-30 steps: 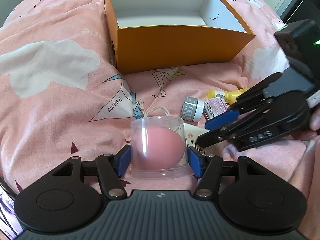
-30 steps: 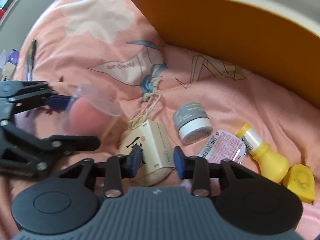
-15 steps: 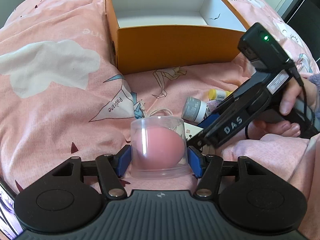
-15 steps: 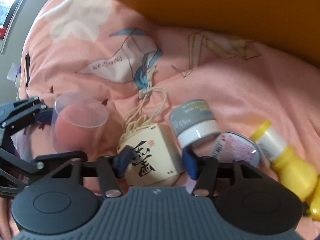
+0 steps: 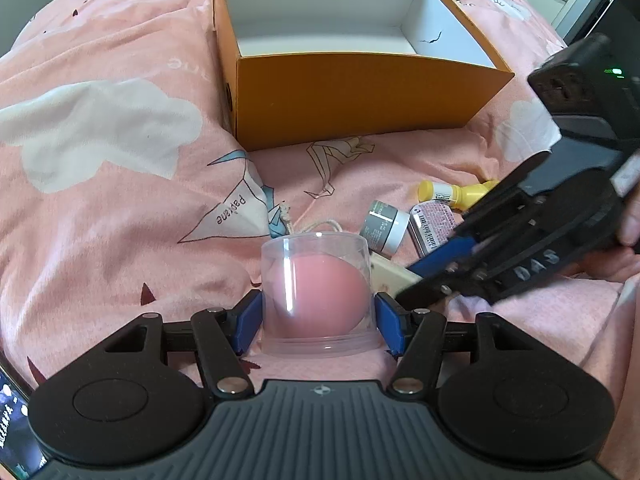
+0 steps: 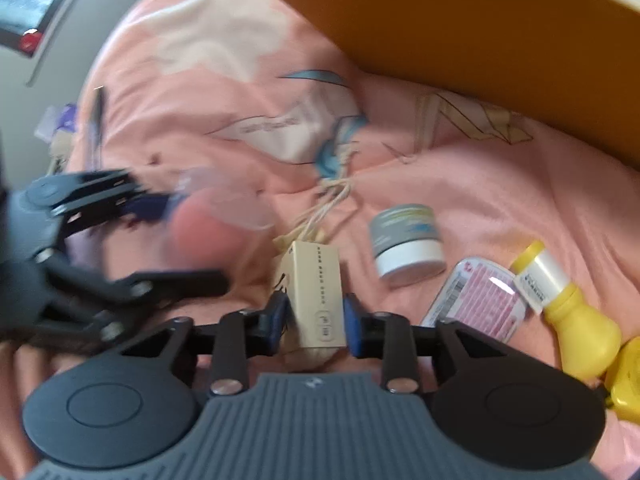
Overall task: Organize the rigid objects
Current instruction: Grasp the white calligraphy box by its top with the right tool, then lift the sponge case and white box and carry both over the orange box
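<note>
Sponge case [image 5: 318, 296], one clear tub with pink sponge, we pinch in left gripper [image 5: 318, 322] jaws on the bed [image 5: 120, 208]. Right gripper [image 6: 314, 316] jaws closing around one beige box [image 6: 320, 300]. We read "DAS" on that gripper, "Paprane" on the bedding. One grey jar [image 6: 406, 242], one yellow bottle [image 6: 568, 304], one orange box [image 5: 352, 96].

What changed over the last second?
The right gripper widened around the small beige box, which was turned narrow side up, and its fingers are closing on it now. The left gripper stays clamped on the clear cup with the pink sponge. Orange box, jar, yellow bottle unmoved.
</note>
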Demonstrator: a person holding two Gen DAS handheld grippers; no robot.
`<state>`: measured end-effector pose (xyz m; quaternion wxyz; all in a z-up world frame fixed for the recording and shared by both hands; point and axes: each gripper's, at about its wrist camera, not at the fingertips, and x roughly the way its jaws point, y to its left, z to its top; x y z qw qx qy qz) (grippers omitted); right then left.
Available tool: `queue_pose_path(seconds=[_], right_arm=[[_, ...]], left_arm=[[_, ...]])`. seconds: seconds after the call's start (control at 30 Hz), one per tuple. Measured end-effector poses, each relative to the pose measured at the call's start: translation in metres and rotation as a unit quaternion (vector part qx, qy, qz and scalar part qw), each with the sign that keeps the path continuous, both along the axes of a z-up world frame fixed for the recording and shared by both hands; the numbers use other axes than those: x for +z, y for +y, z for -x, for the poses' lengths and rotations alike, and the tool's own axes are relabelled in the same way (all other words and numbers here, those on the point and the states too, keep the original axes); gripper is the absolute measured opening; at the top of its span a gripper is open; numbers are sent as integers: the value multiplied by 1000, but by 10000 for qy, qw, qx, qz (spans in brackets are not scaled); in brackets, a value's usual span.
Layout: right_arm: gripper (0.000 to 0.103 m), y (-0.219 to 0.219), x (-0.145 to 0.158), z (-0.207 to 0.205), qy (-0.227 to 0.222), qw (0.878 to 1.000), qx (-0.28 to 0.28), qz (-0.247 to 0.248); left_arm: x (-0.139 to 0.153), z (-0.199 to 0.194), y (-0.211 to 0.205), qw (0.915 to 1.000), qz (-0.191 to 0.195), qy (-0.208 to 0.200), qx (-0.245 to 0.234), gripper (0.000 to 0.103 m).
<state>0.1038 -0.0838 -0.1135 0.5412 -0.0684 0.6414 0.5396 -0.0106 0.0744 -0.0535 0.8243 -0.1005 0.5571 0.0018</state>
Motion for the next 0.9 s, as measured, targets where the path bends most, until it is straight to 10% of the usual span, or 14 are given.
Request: queue_pose_path(seconds=[0.33,0.9], right_arm=[[27,13,-24,3,350,9993,-150,57],[27,-38,52,-26,-868,9884,-1152,-485]], left_arm=[[1,3,1,9999,36,-79,109,69],[41,-11,0,9943,184,-1024,238,69]])
